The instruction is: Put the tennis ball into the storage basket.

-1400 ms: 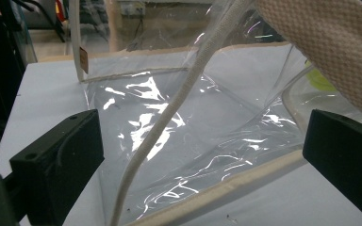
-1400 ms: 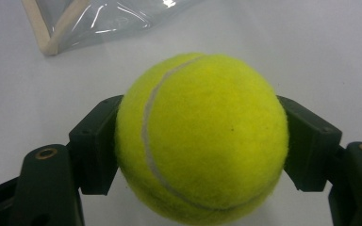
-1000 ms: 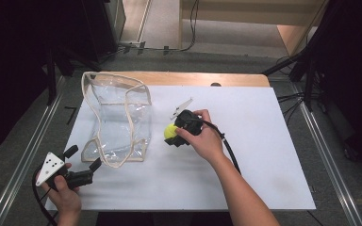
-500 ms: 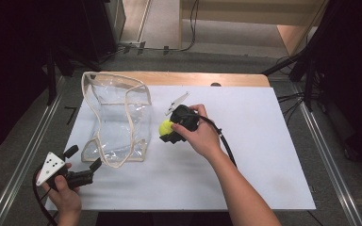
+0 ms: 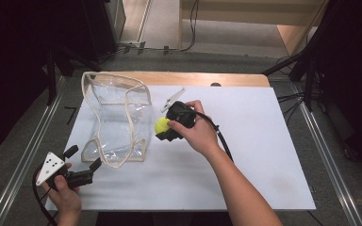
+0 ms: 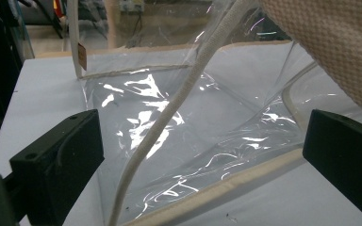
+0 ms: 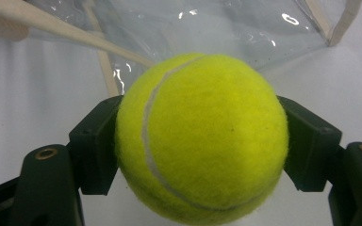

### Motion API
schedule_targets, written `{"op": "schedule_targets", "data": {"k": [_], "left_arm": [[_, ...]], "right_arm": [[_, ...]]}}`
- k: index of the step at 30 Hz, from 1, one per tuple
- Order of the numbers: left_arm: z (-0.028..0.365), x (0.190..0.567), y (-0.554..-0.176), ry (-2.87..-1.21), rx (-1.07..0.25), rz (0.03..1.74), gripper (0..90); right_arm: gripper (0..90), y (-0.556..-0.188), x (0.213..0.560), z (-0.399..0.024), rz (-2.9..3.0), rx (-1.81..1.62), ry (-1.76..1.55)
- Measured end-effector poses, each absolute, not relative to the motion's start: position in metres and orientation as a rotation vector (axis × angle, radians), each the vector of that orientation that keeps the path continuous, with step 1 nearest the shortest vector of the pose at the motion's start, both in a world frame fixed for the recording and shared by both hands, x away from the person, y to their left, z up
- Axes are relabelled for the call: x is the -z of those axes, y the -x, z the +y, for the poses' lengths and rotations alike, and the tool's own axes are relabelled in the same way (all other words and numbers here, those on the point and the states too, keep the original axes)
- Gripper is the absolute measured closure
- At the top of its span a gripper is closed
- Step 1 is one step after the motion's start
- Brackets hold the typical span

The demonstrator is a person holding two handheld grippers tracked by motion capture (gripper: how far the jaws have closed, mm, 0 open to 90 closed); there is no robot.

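A yellow tennis ball (image 5: 161, 125) (image 7: 200, 139) is clamped between the black jaws of my right gripper (image 5: 166, 129), which hangs above the white table cover just right of a clear plastic bag (image 5: 118, 113) with cream trim. In the right gripper view the bag (image 7: 207, 28) lies close beyond the ball. My left gripper (image 5: 82, 159) rests at the table's near left corner, jaws wide apart, pointing at the bag's near corner (image 6: 179, 141). Nothing sits between its jaws; the bag's cream strap (image 6: 330, 42) crosses above.
A white sheet (image 5: 245, 160) covers the table, with a wooden strip (image 5: 207, 79) along the far edge. A small metal clip (image 5: 172, 99) lies behind the right hand. Metal rails (image 5: 23, 155) run down both sides, and dark stands flank the table.
The right hand has lifted the ball and carried it a little toward the bag. The left hand and the bag have stayed put.
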State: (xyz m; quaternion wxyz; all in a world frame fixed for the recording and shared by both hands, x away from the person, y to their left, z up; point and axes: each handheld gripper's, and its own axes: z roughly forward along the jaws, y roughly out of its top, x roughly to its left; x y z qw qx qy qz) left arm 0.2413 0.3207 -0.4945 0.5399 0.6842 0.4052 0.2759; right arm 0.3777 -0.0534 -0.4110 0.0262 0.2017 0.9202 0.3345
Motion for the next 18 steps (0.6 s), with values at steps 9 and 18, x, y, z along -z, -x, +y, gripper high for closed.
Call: {"op": "schedule_targets", "data": {"k": [9,18], "left_arm": [[0.320,0.495,-0.241,-1.626,-0.655,0.962,0.0],[0.321,0.494,-0.241,-1.629,-0.652,0.962,0.0]], "right_arm": [[23.3,-0.382,0.399,-0.046,2.849,-1.041,-0.583],[23.3,-0.382,0.387,-0.037,2.864,-1.027,-0.568]]}}
